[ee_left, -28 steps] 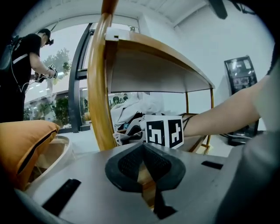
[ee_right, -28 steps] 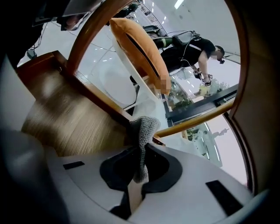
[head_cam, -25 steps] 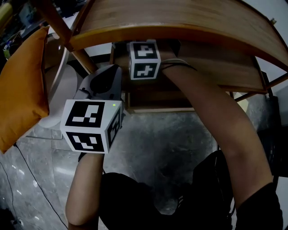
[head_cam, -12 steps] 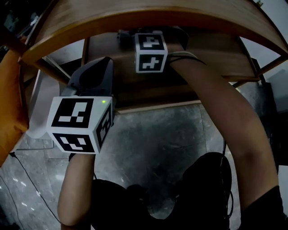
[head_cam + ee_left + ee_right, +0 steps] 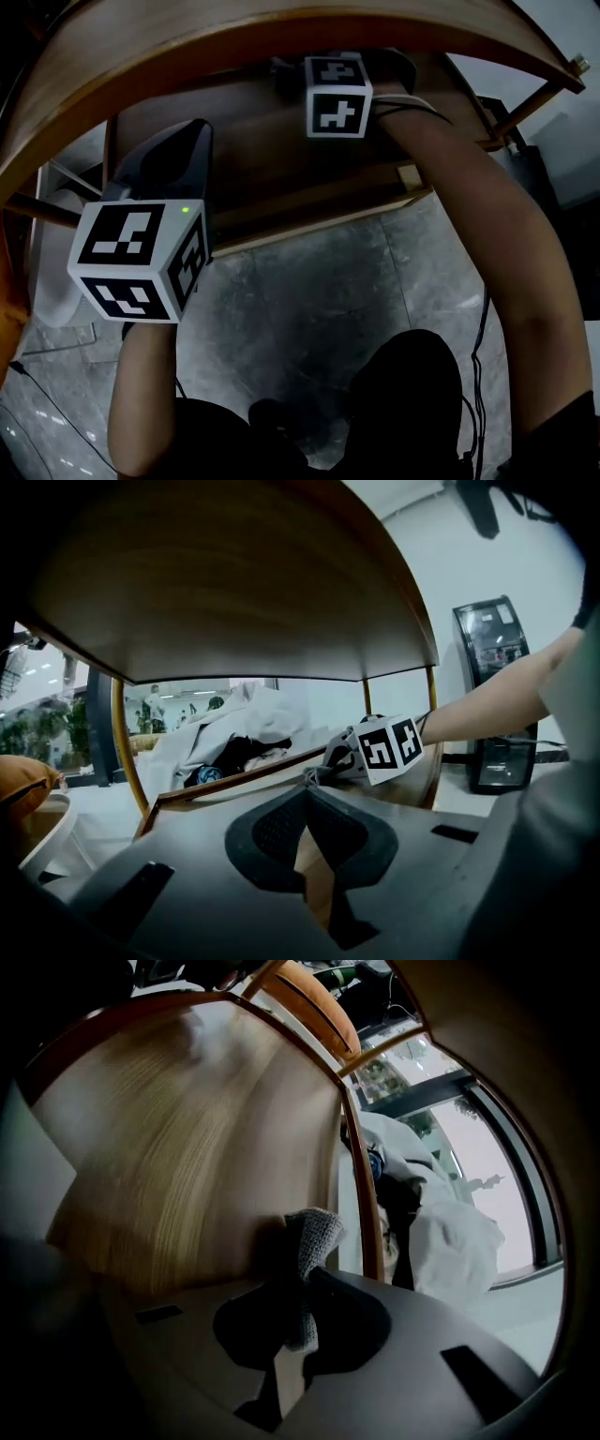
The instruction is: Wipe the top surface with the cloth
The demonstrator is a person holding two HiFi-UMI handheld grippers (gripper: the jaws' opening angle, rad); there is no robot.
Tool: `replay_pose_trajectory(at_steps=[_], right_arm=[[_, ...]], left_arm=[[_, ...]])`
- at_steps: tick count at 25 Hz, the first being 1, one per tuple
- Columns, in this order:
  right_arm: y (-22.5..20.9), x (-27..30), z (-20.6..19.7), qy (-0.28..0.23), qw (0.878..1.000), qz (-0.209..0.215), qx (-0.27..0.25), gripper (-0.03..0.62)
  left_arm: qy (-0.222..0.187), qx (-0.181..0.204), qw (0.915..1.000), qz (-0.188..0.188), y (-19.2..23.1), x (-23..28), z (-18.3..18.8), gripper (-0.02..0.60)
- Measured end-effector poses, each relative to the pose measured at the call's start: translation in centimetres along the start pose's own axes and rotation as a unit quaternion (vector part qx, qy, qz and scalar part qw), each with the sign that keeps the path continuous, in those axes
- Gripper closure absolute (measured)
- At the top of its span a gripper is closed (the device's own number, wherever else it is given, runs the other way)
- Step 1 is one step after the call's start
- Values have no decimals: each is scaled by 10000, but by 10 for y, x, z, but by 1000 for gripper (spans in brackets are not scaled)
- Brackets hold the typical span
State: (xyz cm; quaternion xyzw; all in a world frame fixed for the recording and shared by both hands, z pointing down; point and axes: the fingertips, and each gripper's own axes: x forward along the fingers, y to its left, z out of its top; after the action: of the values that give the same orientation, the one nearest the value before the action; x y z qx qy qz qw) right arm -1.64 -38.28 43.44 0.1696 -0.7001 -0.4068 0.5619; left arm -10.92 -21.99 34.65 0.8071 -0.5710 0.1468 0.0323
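Two grippers, one job: your right gripper (image 5: 298, 1283) is clamped on the cloth (image 5: 314, 1232), a grey knitted wad bunched against the shelf (image 5: 281, 159) under the top (image 5: 281, 33), centre of that view. Press it flat, stroke in overlapping passes. Left gripper (image 5: 306, 799), jaws together and empty: hold it aside.

curved wooden tabletop (image 5: 281, 23) arcs across upper frame – lower shelf (image 5: 262, 164) beneath it. left claw (image 5: 183, 145) near left, marker cube (image 5: 141, 262) toward camera, above grey floor (image 5: 319, 300). right claw (image 5: 339, 89) reaches in over shelf, under tabletop – forearm outstretched.
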Motion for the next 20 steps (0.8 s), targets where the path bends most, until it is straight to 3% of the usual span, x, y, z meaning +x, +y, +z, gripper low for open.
replay_pose_trajectory(at_steps=[12,20], right_arm=[[-5,-29,-147,1098,9931,161,374,563],[-7,-48,-206,1830,9821,208,399,563]], left_arm=[[15,45,9995,-318,-48,45,25,571],[-6,117,9988,-469,-70,53,32,571]])
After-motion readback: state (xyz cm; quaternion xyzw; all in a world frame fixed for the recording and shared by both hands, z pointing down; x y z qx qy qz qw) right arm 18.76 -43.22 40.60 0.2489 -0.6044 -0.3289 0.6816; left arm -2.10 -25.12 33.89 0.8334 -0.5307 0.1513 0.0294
